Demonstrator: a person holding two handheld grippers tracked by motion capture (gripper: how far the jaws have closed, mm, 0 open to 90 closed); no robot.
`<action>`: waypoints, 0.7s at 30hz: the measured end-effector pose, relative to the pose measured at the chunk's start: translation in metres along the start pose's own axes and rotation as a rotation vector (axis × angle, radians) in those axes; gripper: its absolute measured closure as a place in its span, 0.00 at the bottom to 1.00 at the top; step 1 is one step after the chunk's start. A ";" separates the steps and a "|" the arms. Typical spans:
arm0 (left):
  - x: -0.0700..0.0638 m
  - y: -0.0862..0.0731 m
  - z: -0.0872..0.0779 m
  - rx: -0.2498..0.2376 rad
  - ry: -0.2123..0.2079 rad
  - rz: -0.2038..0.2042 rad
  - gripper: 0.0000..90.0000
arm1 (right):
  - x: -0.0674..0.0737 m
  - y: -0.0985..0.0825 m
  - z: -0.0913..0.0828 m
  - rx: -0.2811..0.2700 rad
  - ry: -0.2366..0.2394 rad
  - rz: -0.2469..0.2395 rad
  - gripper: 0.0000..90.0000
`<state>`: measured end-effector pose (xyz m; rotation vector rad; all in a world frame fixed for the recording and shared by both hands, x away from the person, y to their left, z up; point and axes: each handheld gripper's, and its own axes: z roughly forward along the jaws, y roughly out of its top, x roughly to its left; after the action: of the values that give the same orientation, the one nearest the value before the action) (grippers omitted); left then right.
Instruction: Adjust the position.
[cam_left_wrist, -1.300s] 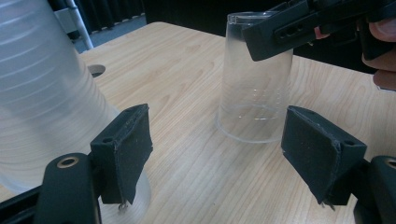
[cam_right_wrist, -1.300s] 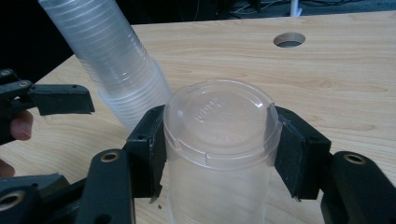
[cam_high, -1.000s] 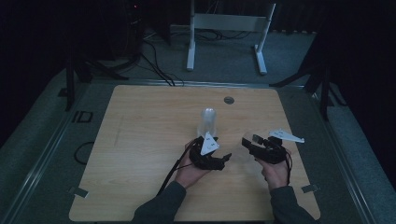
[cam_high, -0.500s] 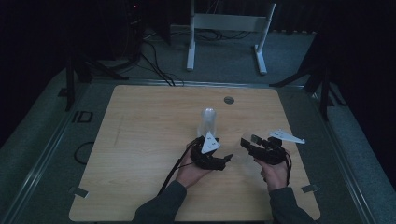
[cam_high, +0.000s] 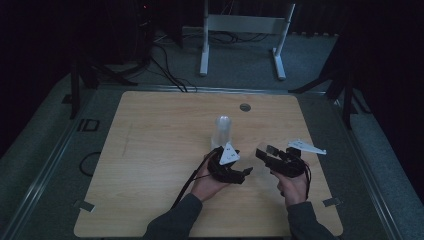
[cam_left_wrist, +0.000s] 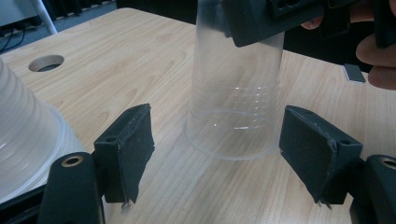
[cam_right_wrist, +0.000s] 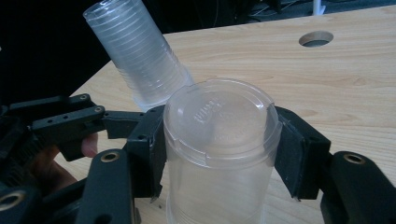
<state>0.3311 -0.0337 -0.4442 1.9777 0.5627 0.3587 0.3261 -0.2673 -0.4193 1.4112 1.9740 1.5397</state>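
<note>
A single clear plastic cup (cam_right_wrist: 219, 140) stands upside down on the wooden table (cam_high: 150, 150). My right gripper (cam_right_wrist: 219, 151) is shut on it, one pad pressing each side near its base. In the high view this cup (cam_high: 260, 149) is faint at the tip of the right gripper (cam_high: 265, 154). My left gripper (cam_left_wrist: 219, 144) is open, and the cup (cam_left_wrist: 236, 102) stands just beyond its two spread pads without touching them. A tall stack of upturned clear cups (cam_high: 223, 131) stands just behind the left gripper (cam_high: 244, 175).
The stack of cups (cam_left_wrist: 23, 140) rises close beside the left gripper's left pad. A round cable hole (cam_high: 244, 107) lies in the table toward the far edge. A white metal frame (cam_high: 245, 25) stands on the floor beyond the table.
The right gripper has edged slightly left and nearer with the cup in it. The left gripper has hardly moved.
</note>
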 end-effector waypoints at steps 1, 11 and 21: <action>0.000 0.000 0.001 -0.002 -0.001 -0.003 0.29 | 0.000 0.000 0.000 0.000 0.003 0.002 0.46; -0.001 0.002 0.009 0.002 -0.028 -0.026 0.23 | 0.003 0.000 -0.001 -0.014 0.028 0.018 0.46; -0.002 0.000 0.016 -0.018 -0.032 -0.032 0.23 | 0.004 -0.002 -0.001 -0.026 0.073 0.065 0.46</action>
<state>0.3370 -0.0470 -0.4510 1.9514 0.5676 0.3111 0.3228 -0.2645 -0.4193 1.4416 1.9596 1.6613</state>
